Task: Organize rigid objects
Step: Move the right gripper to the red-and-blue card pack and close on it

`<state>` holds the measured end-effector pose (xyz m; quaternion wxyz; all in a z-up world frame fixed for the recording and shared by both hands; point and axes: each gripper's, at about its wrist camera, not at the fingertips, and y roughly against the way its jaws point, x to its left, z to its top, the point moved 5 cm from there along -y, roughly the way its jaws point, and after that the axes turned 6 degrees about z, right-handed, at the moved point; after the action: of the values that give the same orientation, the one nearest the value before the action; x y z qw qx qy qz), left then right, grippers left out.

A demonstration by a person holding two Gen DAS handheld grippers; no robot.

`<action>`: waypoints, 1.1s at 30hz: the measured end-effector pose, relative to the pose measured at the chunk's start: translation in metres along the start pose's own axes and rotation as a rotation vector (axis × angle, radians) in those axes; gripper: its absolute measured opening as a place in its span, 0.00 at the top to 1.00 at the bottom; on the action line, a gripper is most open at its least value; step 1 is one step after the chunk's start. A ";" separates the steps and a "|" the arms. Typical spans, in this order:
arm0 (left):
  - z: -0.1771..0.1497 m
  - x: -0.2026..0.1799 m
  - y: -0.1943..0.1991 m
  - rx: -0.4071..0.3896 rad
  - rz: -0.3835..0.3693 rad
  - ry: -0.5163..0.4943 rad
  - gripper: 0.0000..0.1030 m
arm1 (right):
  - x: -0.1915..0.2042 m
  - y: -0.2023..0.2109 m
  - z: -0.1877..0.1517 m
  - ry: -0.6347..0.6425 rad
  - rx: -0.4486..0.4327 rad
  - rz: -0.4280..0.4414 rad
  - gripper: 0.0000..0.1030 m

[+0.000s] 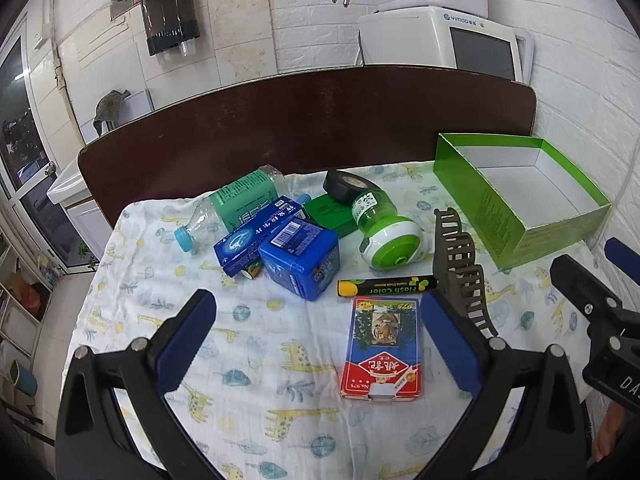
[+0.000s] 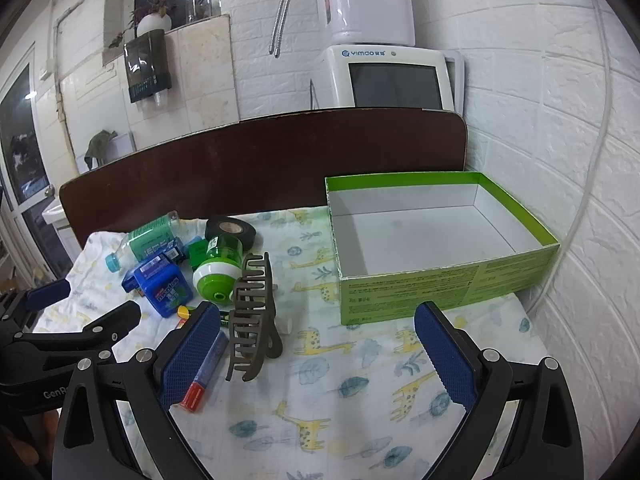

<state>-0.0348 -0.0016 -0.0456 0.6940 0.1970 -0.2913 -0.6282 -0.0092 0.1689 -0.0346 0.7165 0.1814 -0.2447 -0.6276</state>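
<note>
An open green box (image 1: 532, 236) (image 2: 440, 288) with a white inside stands empty at the right. On the cloth lie a card pack (image 1: 382, 350), a black marker box (image 1: 386, 286), a dark hair claw (image 1: 460, 268) (image 2: 252, 316), a green-white jar (image 1: 386, 232) (image 2: 218, 272), a blue tin (image 1: 300, 260) (image 2: 162, 286), a blue carton (image 1: 256, 236), black tape (image 1: 350, 186) (image 2: 230, 230) and a plastic bottle (image 1: 228, 208) (image 2: 144, 240). My left gripper (image 1: 318, 338) is open above the card pack. My right gripper (image 2: 318, 350) is open over bare cloth, right of the claw.
A dark wooden headboard (image 1: 304, 120) (image 2: 260, 160) runs along the back. A white brick wall (image 2: 560, 160) is close on the right. The right gripper shows in the left wrist view (image 1: 592, 300), and the left one in the right wrist view (image 2: 80, 320).
</note>
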 end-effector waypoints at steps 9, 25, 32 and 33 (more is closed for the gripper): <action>-0.004 0.001 -0.002 0.011 -0.014 0.005 0.01 | 0.004 -0.001 -0.004 0.006 0.007 0.006 0.11; -0.010 0.009 -0.004 0.023 -0.026 0.015 0.03 | 0.015 -0.006 -0.008 0.001 0.064 0.084 0.39; -0.018 0.014 -0.011 0.063 -0.082 0.040 0.18 | 0.021 -0.016 -0.020 -0.043 0.129 0.170 0.59; -0.019 0.014 -0.012 0.069 -0.088 0.043 0.20 | 0.022 -0.018 -0.021 -0.050 0.141 0.190 0.60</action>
<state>-0.0303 -0.0191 -0.0654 0.6646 0.2468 -0.2889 -0.6433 -0.0093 0.1432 -0.0594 0.7518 0.1915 -0.3221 -0.5425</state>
